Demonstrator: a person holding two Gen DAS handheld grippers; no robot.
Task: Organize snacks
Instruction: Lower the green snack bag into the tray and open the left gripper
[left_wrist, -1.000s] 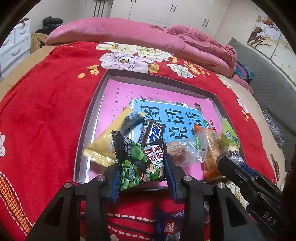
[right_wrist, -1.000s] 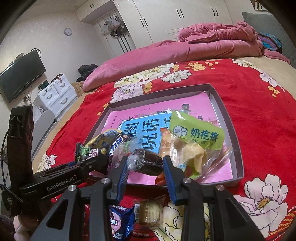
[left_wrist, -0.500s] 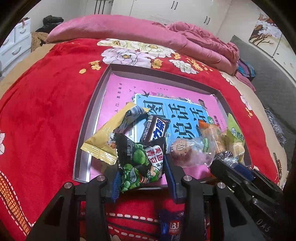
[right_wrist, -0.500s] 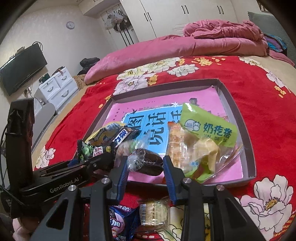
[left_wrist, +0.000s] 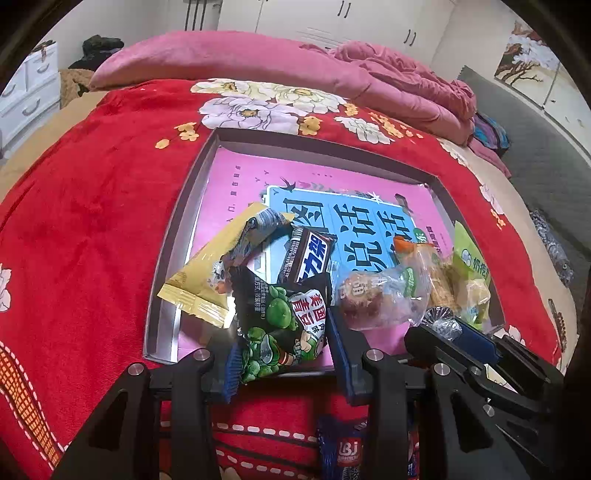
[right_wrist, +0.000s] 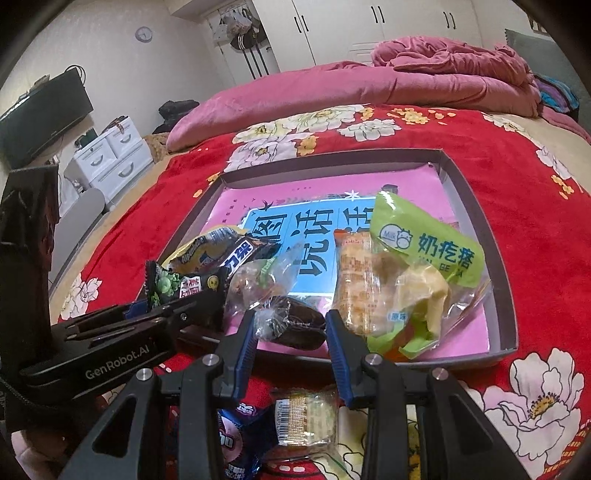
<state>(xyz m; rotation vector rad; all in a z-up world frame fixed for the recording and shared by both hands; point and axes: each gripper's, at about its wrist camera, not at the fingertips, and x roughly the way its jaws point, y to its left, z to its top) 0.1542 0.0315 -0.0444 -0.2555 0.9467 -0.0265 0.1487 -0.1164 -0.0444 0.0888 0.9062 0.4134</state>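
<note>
Left tongs (left_wrist: 282, 349) gripping green pea packet (left_wrist: 282, 325), right tongs (right_wrist: 290, 338) gripping dark snack (right_wrist: 295, 326)

The room is bright with soft, even light, and the red blanket (left_wrist: 92, 229) and pink tray liner (right_wrist: 325, 188) show strong, clear colors with only small, pale shadows under the snacks. Both pictures are round fisheye views, so the bed bends like a ball, the corners go black, and things at the edges look stretched and a bit fuzzy. Little white shiny spots sit on the clear snack wrapper (left_wrist: 384, 295) and the green pea packet (left_wrist: 284, 325), and the near black gripper arms look dark.
</note>
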